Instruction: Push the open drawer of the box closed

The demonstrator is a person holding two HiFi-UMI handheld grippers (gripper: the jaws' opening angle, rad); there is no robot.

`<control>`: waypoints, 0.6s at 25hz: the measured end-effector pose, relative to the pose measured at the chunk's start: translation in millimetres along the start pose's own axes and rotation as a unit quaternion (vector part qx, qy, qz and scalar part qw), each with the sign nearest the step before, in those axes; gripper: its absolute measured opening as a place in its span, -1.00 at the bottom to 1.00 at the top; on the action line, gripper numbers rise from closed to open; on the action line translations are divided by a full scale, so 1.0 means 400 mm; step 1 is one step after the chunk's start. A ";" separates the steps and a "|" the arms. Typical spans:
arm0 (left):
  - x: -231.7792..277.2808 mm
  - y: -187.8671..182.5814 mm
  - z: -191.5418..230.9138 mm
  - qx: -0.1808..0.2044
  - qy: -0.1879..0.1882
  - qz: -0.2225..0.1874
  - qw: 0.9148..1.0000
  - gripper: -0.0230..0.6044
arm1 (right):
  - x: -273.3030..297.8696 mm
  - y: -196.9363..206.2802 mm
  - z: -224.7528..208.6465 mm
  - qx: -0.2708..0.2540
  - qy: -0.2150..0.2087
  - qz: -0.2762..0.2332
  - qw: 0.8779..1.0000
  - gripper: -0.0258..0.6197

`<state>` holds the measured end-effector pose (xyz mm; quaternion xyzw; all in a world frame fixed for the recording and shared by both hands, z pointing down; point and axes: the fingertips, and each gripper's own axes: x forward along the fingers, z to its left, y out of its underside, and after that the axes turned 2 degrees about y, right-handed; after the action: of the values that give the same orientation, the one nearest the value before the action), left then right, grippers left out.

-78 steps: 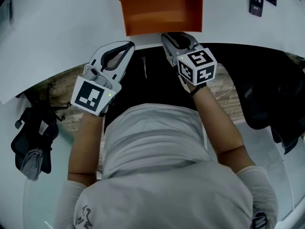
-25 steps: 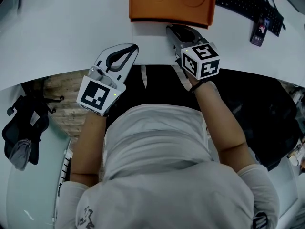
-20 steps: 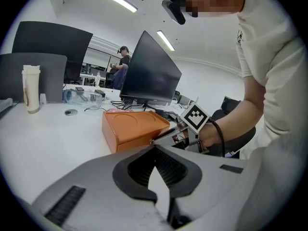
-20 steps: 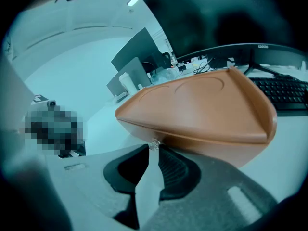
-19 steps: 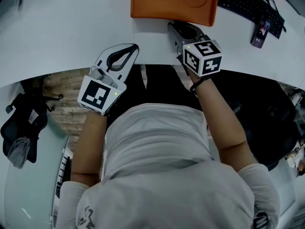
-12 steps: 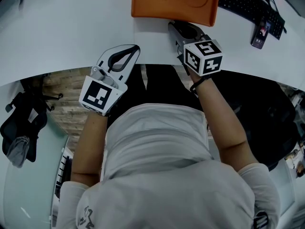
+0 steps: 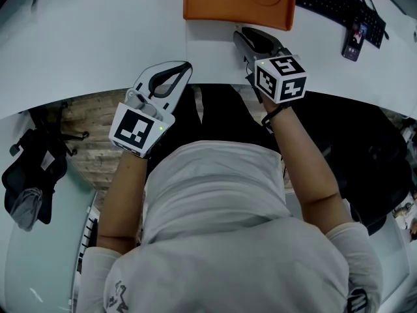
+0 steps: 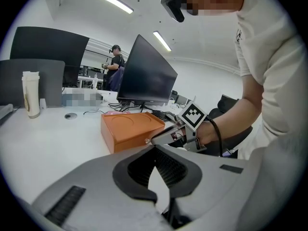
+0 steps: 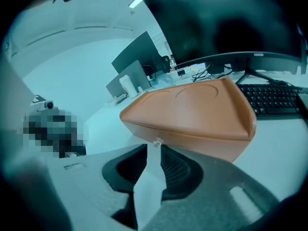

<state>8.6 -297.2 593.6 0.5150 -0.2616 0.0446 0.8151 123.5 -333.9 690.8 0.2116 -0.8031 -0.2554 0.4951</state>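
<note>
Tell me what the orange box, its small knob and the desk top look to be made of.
Orange box: probably matte leatherette or plastic. It has a soft, even sheen and pressed circles on its top.
Small knob: pale and shiny, so metal or clear plastic. It is too small to be sure.
Desk top: likely smooth white laminate, uniform with faint glare.

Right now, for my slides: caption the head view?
Orange box with drawer closed; right gripper at its front, left gripper near the desk edge.

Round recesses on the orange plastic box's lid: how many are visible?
2. In the right gripper view, one round recess sits left on the orange plastic box, the other beside it; none seems hidden.
</note>
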 end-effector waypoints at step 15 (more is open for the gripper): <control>-0.235 -0.049 -0.072 0.073 0.003 -0.029 0.997 -0.93 | -0.225 -0.054 0.173 -0.047 0.033 -0.056 0.997 -0.64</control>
<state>-54.3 -262.9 523.6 0.5804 -0.2402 0.0419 0.7769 100.6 -283.5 589.3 0.2411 -0.7604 -0.3133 0.5153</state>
